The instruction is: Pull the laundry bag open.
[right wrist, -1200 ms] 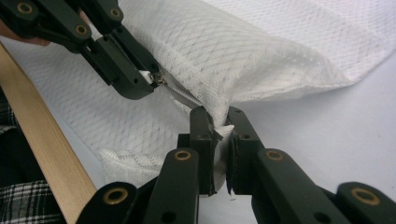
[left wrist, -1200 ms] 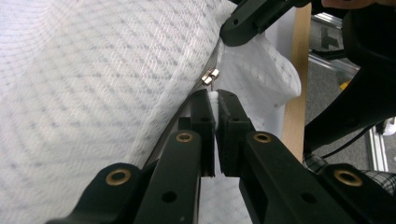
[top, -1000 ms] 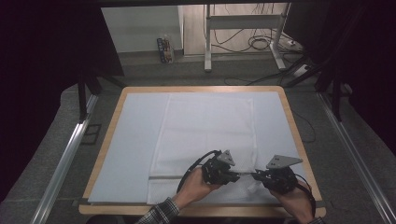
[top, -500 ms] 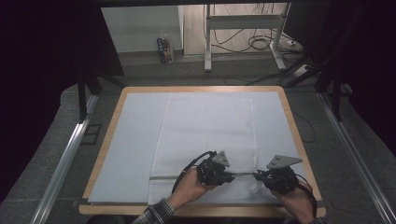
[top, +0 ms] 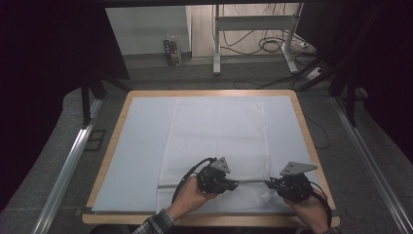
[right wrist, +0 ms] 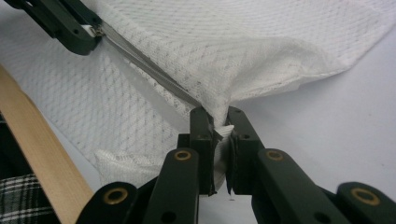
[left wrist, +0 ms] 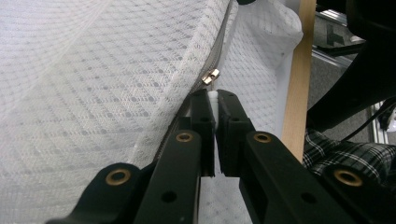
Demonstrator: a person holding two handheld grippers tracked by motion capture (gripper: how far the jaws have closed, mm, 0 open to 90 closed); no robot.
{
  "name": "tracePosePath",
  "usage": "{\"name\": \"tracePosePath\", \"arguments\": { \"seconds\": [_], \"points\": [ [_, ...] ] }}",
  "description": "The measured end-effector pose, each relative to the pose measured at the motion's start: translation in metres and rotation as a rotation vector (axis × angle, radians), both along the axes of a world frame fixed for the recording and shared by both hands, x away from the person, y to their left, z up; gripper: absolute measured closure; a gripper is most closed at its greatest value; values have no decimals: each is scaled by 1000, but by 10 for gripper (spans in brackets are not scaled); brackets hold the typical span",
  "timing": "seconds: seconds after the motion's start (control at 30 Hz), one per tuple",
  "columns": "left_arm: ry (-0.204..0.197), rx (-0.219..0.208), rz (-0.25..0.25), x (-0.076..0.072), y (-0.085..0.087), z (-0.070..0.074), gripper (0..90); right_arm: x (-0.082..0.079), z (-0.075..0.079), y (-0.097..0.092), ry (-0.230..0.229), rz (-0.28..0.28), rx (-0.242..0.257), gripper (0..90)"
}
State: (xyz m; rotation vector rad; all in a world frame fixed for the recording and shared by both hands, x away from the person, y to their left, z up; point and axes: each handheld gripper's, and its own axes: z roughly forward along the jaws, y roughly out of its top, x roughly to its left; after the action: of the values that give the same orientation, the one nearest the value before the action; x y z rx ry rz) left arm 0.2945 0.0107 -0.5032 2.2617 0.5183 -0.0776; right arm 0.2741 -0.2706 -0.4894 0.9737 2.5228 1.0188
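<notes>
While the white mesh bag (top: 214, 141) lay flat on the pale mat (top: 141, 146) of the table (top: 304, 126), the left gripper (left wrist: 214, 105) was clamped on a white tab at the zipper (top: 251, 182), just short of the metal slider (left wrist: 210, 76). At the bag's near right end, the right gripper (right wrist: 217, 122) was pinched shut on bunched mesh beside the zipper's end.

Blk claws (left wrist: 215, 112), brass screws, plaid sleeve (top: 158, 224).
</notes>
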Motion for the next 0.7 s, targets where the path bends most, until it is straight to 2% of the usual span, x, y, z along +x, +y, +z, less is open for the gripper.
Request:
{"name": "tracePosePath", "arguments": {
  "seconds": [0.4,0.7],
  "points": [
    [4,-6,18,-1,14,1,872,1,-1,0,2,-5,0,820],
    [0,7,26,-5,21,0,872,1,-2,1,4,-5,-12,820]
  ]
}}
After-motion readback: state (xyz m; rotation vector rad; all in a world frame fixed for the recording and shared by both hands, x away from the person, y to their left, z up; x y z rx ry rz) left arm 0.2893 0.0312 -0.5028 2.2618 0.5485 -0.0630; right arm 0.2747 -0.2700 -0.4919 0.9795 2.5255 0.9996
